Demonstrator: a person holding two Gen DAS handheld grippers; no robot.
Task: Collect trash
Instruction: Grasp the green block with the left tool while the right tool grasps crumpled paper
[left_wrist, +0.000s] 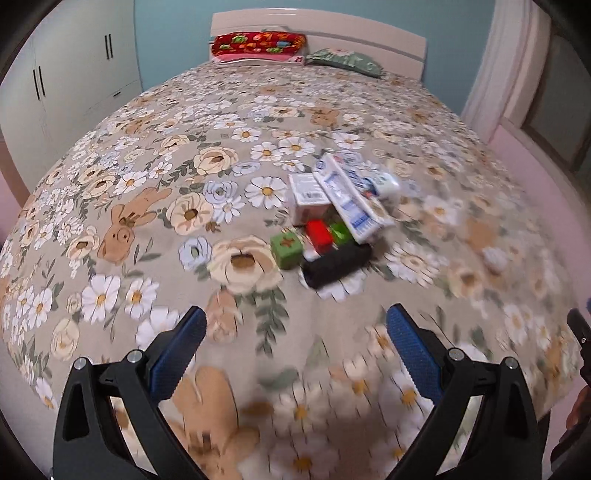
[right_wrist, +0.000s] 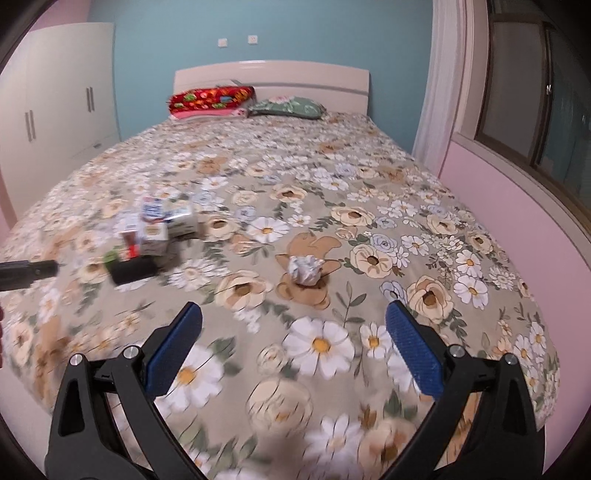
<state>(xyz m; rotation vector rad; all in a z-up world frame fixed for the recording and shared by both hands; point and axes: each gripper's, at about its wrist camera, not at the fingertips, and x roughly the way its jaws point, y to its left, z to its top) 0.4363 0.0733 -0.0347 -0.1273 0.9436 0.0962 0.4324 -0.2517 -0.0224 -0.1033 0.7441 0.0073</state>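
A pile of trash lies on the floral bedspread (left_wrist: 155, 206): white and blue cartons (left_wrist: 347, 195), a white box (left_wrist: 308, 201), a red block (left_wrist: 319, 236), a green cube with a star (left_wrist: 287, 250) and a black roll (left_wrist: 336, 265). My left gripper (left_wrist: 295, 328) hovers open just in front of the pile with nothing between its fingers. In the right wrist view a crumpled paper ball (right_wrist: 306, 269) sits alone ahead of my open right gripper (right_wrist: 293, 321); the pile (right_wrist: 155, 229) lies to its left, blurred. The left gripper's tip (right_wrist: 29, 272) pokes in at the left edge.
Red patterned pillow (left_wrist: 258, 44) and green pillow (left_wrist: 345, 61) lie by the white headboard (left_wrist: 369, 35). White wardrobe (left_wrist: 66, 74) stands left of the bed. A white curtain (right_wrist: 439, 92), pink wall and window (right_wrist: 532, 92) run along the right side.
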